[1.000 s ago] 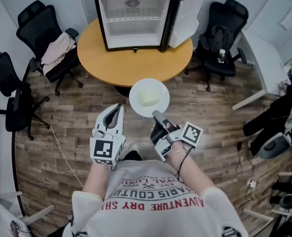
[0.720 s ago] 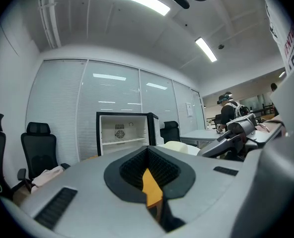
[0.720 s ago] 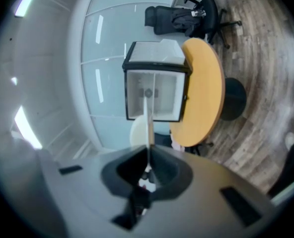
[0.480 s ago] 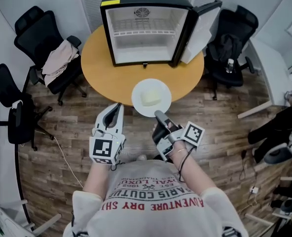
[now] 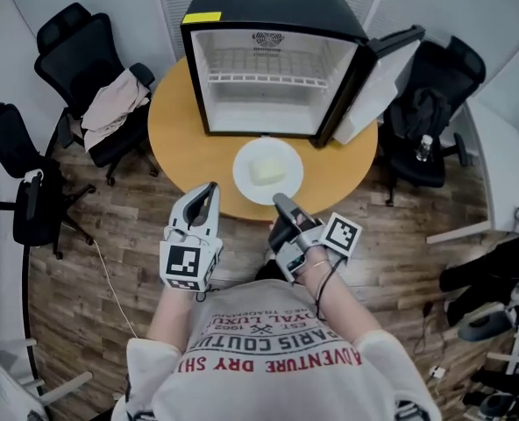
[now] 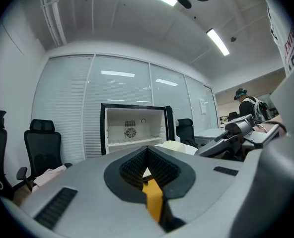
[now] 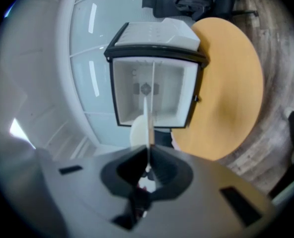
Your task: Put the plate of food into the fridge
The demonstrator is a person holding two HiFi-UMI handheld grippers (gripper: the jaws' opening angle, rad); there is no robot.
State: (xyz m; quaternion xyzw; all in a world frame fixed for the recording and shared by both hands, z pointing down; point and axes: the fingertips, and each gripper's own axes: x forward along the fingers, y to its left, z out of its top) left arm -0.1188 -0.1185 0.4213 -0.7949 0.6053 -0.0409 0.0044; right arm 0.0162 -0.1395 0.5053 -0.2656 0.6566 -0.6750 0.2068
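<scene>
A white plate (image 5: pixel 283 159) with a pale block of food (image 5: pixel 265 173) hangs level over the near edge of the round wooden table (image 5: pixel 181 147). My right gripper (image 5: pixel 280 203) is shut on its near rim. In the right gripper view the plate (image 7: pixel 147 114) shows edge-on between the jaws, pointing at the fridge (image 7: pixel 154 90). The black mini fridge (image 5: pixel 277 68) stands on the table, its white inside bare, its door (image 5: pixel 378 77) swung open to the right. My left gripper (image 5: pixel 209 189) is shut and holds nothing, left of the plate.
A black office chair with clothes draped on it (image 5: pixel 110 103) stands left of the table; another with a bag (image 5: pixel 435 103) is at the right. More chairs (image 5: pixel 27 191) line the far left. A person (image 6: pixel 247 104) stands in the background.
The fridge and table have come nearer and lower in the head view. The plate, earlier over the floor before the table, is now above the table's near edge. Both grippers keep their hold.
</scene>
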